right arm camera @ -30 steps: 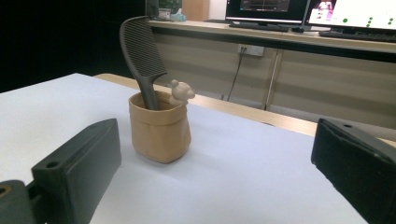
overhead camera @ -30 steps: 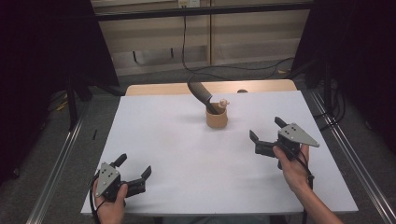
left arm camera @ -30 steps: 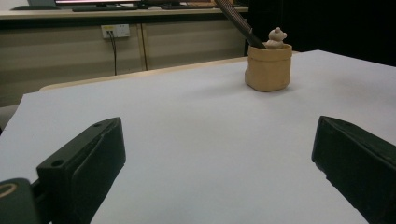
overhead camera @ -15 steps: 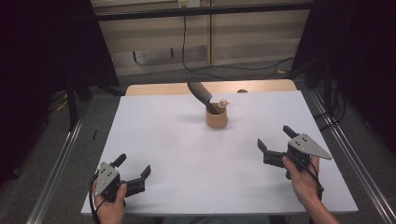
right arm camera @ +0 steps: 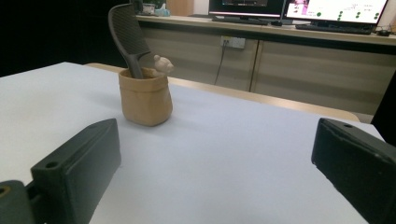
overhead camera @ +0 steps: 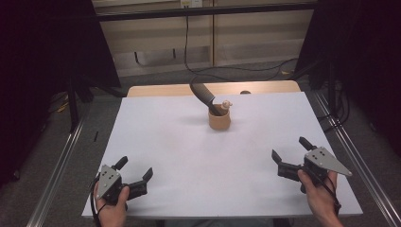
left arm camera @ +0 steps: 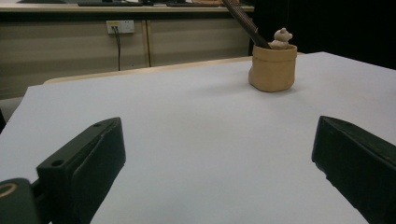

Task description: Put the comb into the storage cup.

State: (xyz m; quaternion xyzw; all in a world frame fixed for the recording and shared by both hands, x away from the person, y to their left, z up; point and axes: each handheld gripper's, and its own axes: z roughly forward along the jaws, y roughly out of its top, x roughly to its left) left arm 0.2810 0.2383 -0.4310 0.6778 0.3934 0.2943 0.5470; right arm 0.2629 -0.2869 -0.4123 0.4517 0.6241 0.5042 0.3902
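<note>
A tan pot [overhead camera: 219,120] [left arm camera: 273,67] [right arm camera: 145,97] stands upright on the white table [overhead camera: 189,156], far centre. A dark comb [overhead camera: 204,95] [right arm camera: 127,35] leans out of it to the left, and a small bear figure [overhead camera: 227,104] [left arm camera: 281,37] [right arm camera: 163,64] sits at its rim. My left gripper [overhead camera: 135,170] rests open at the near left corner, held by a hand. My right gripper [overhead camera: 291,149] is open at the near right, well apart from the pot. Both pairs of jaws are spread wide with nothing between them.
Beyond the table's far edge a wooden strip [overhead camera: 165,90] shows, then cabinets [overhead camera: 213,38] and cables [overhead camera: 236,71] on the floor. Metal rails [overhead camera: 61,161] run along both sides of the table. Monitors [right arm camera: 299,9] stand on a counter in the right gripper view.
My right gripper has drawn back toward the near right edge and lowered. The left gripper and the pot have stayed where they were.
</note>
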